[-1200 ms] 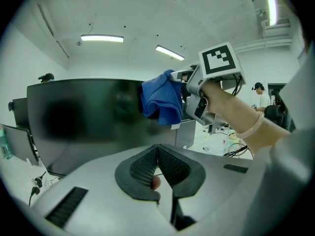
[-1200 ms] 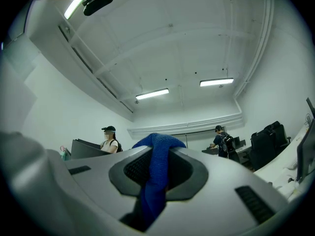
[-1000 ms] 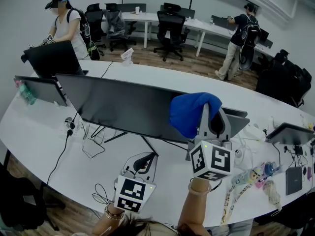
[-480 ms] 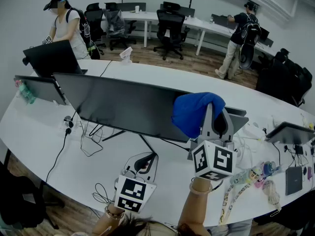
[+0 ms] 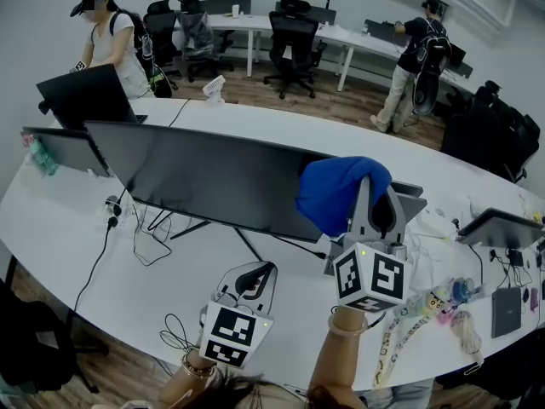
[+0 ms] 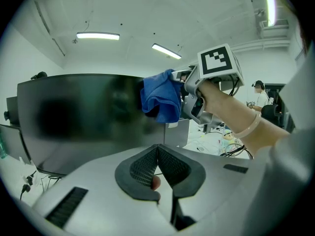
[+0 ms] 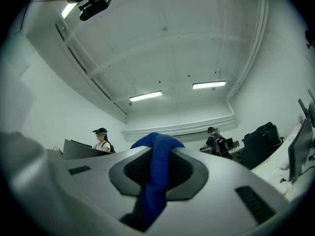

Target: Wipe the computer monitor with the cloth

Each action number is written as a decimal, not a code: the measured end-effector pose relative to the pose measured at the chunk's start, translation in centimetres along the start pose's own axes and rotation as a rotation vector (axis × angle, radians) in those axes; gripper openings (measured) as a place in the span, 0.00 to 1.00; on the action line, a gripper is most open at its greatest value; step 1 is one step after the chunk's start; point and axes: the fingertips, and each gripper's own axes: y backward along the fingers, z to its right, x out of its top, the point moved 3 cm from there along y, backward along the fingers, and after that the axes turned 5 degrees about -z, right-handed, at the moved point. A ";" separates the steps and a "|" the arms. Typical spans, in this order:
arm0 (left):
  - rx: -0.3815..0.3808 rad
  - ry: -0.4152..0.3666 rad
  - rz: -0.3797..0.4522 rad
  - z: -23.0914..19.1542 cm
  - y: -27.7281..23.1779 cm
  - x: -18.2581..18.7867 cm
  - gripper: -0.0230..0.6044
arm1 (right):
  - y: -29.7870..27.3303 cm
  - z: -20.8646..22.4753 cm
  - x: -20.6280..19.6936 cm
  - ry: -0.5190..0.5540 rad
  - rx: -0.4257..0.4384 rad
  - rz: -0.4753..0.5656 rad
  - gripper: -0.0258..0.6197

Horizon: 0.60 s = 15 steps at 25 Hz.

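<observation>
Right: the right gripper (image 7: 157, 167) is clamped on the blue cloth (image 5: 337, 192), which bunches above its jaws.
Cloth: at the upper right corner of the wide black monitor (image 5: 213, 180), against the screen side.
Left: the left gripper (image 6: 157, 150) has its jaws together with nothing between them, low before the monitor.
Markings: black-and-white square markers (image 5: 370, 278) on the gripper cubes.
Surface: curved white table (image 5: 281, 130) with cables (image 5: 145, 237) and a lanyard (image 5: 409, 322).
Room: office with wood floor (image 5: 341, 100), black chairs (image 5: 294, 45), ceiling strip lights (image 7: 145, 96) and two people standing at the back (image 5: 111, 41).
</observation>
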 end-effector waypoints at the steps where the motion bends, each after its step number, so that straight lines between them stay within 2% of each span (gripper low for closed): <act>1: -0.002 -0.001 0.000 0.2 0.0 0.0 0.05 | 0.1 0.2 0.0 -0.002 -0.003 0.001 0.14; 6: 0.003 0.000 0.004 0.7 -0.1 -0.3 0.05 | 0.4 1.3 -0.3 -0.033 -0.022 0.009 0.14; 15: 0.018 0.013 -0.006 1.2 -0.2 -1.0 0.05 | 0.3 1.8 -1.3 -0.030 0.009 -0.011 0.14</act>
